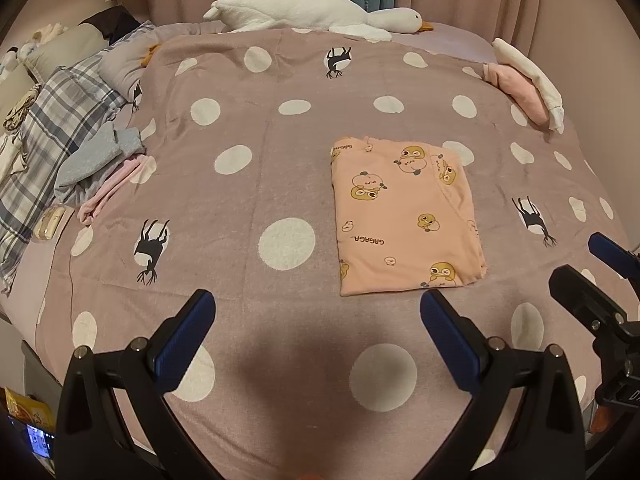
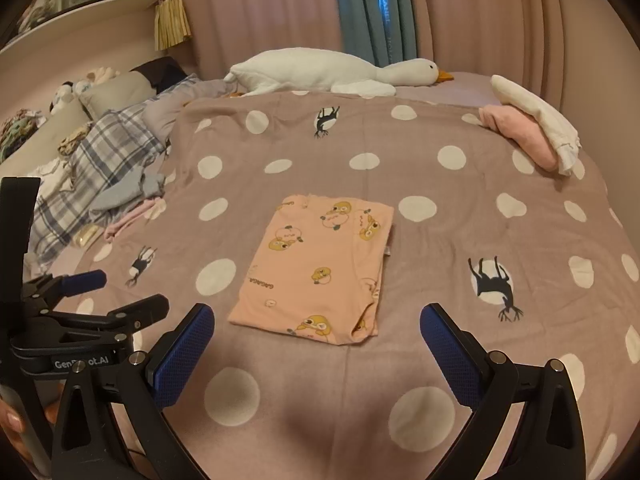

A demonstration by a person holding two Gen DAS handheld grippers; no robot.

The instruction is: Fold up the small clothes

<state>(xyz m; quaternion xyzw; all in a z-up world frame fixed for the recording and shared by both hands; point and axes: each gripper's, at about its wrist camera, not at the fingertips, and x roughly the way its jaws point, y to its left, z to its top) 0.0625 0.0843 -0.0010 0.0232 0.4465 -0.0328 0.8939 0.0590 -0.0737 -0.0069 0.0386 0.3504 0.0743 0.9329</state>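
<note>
The folded peach cartoon-print cotton garment (image 2: 316, 268) lay lengthwise ahead of the right gripper (image 2: 316, 344), nearer it than the left gripper (image 1: 318, 328), both with jaws released and empty.

Plenty of open blanket (image 2: 320, 160) all around the folded peach garment (image 2: 316, 268). Only clutter was a loose clothes pile (image 2: 120, 200) at the left edge, folded stack (image 2: 532, 128) far right, plush goose (image 2: 328, 72) at the back.

Mauve blanket with white polka dots and black deer prints (image 1: 280, 168) covers the bed. White plush goose (image 1: 312, 10) lies along far edge. Grey-and-white plaid quilt (image 1: 52, 120) bunched at left. Pink curtains (image 2: 260, 4) behind.
</note>
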